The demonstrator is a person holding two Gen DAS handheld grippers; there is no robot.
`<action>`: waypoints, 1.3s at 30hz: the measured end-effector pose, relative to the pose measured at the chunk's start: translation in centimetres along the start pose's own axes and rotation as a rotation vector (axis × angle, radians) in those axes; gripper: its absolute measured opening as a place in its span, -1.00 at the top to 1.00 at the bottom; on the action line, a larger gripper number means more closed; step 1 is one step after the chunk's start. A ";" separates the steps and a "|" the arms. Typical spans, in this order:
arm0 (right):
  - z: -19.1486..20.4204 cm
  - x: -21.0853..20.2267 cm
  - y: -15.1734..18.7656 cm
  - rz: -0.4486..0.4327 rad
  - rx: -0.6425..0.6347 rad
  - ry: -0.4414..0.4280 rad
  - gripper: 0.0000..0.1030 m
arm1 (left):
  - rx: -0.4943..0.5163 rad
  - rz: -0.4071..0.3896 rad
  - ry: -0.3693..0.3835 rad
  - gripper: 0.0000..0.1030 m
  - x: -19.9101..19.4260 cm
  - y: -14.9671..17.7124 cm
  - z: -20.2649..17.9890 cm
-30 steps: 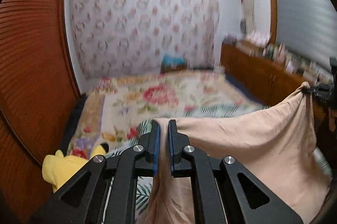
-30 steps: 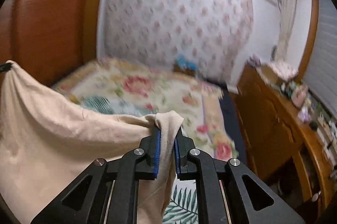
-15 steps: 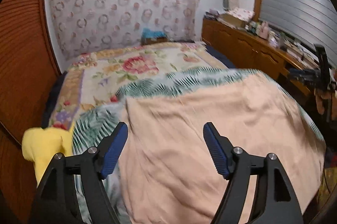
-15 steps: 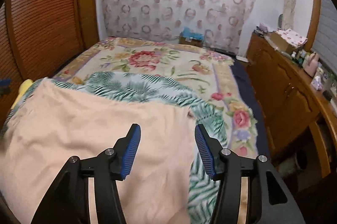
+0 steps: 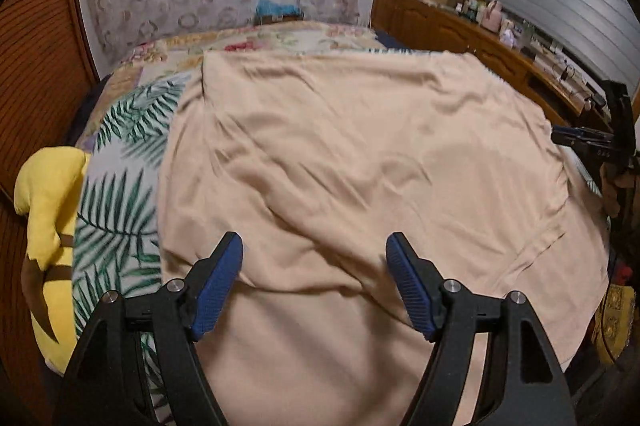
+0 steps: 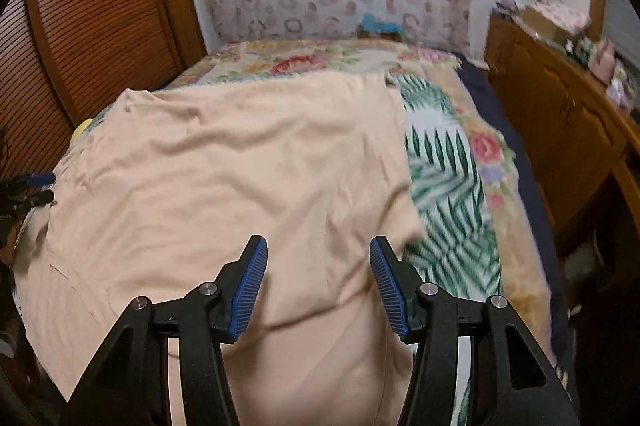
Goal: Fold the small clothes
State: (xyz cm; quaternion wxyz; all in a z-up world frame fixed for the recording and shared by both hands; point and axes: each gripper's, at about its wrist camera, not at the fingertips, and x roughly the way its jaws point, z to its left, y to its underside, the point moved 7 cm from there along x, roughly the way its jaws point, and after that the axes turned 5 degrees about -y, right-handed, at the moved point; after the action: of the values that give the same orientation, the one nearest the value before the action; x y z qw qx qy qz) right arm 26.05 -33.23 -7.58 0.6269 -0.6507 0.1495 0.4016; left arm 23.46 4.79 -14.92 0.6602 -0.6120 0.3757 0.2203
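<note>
Bedroom with a floral bed (image 5: 132, 130), and the peach garment (image 5: 360, 166) is lying spread flat on it while my left tool (image 5: 314, 286) and right tool (image 6: 316, 280) hover over its near edge, jaws apart, gripping nothing.

left gripper (image 5: 314, 254): black frame | ribbed blue pads (image 5: 218, 286) | silver screws; right gripper (image 6: 316, 258): same

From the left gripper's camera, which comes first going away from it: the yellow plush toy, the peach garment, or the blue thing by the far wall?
1. Peach garment: spread on the bed right under the open left gripper.
2. Yellow plush toy: off to the left, at the bed's edge.
3. Blue thing: far end of the bed, by the patterned wall.
</note>
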 end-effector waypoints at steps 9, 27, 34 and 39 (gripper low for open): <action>-1.7 -0.4 -0.2 0.057 0.033 -0.024 -0.08 | 0.078 0.028 -0.055 -0.58 1.5 0.7 -0.6; -0.5 4.2 -0.8 0.023 -0.055 0.067 -0.09 | 0.074 0.012 -0.055 -0.67 1.6 0.7 -0.6; -0.3 4.1 -0.4 0.023 -0.063 0.070 -0.09 | 0.073 0.012 -0.059 -0.66 1.5 0.7 -0.6; -0.4 4.0 -0.4 0.022 -0.063 0.069 -0.09 | 0.020 0.033 -0.040 -0.36 0.7 0.5 0.5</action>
State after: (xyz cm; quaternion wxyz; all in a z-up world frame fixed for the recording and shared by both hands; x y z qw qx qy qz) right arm 29.00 -32.32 -10.24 0.5961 -0.6818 0.1657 0.3903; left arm 23.65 5.20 -15.80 0.6700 -0.5945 0.3746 0.2395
